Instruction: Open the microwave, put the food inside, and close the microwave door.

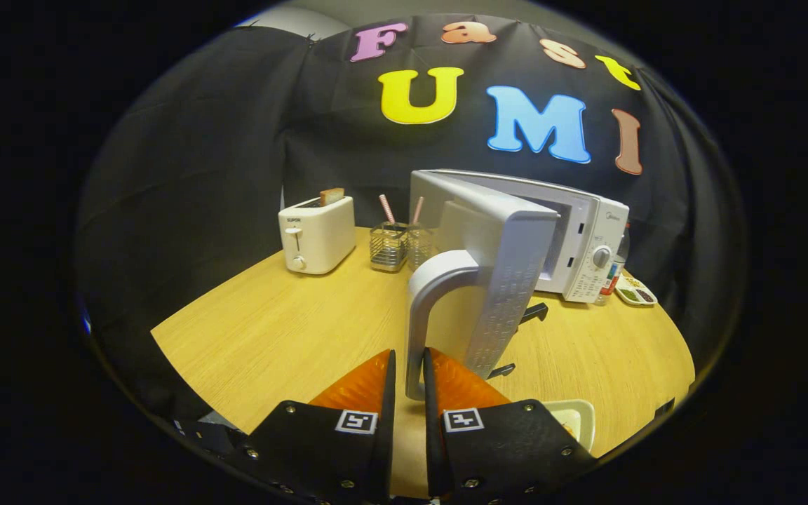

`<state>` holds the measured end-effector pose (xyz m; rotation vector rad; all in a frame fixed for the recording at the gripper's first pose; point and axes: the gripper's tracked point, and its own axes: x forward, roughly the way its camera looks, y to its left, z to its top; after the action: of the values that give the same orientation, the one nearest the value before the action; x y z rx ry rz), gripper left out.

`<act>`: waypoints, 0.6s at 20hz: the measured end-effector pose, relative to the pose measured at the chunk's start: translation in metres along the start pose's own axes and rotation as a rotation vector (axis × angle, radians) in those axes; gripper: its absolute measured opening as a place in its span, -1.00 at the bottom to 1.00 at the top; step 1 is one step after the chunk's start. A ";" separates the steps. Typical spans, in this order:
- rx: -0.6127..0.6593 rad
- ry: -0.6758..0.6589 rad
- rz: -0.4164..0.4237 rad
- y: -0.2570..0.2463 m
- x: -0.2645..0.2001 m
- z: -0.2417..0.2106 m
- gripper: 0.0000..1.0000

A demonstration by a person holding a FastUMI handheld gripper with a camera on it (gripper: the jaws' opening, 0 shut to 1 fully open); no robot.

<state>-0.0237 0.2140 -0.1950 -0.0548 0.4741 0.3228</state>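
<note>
The white microwave (583, 238) stands at the back right of the wooden table (271, 337). Its door (499, 280) is swung wide open toward me, edge-on. The door's curved grey handle (425, 294) runs down between my fingers. My gripper (409, 375) is shut on the lower end of that handle, one finger on each side. A white dish (576, 419) lies on the table just right of my right finger, mostly hidden by it; what it holds cannot be made out. The microwave cavity is largely hidden behind the door.
A white toaster (316, 235) with a slice of toast stands at the back left. A wire basket (388, 245) with straws and a glass (419, 245) sit beside it. A small tray (635, 291) and a bottle (614, 270) stand right of the microwave.
</note>
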 end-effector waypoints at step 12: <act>-0.081 -0.005 0.205 0.068 -0.004 0.001 -0.59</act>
<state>-0.0484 0.2769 -0.1905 -0.0846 0.4622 0.5428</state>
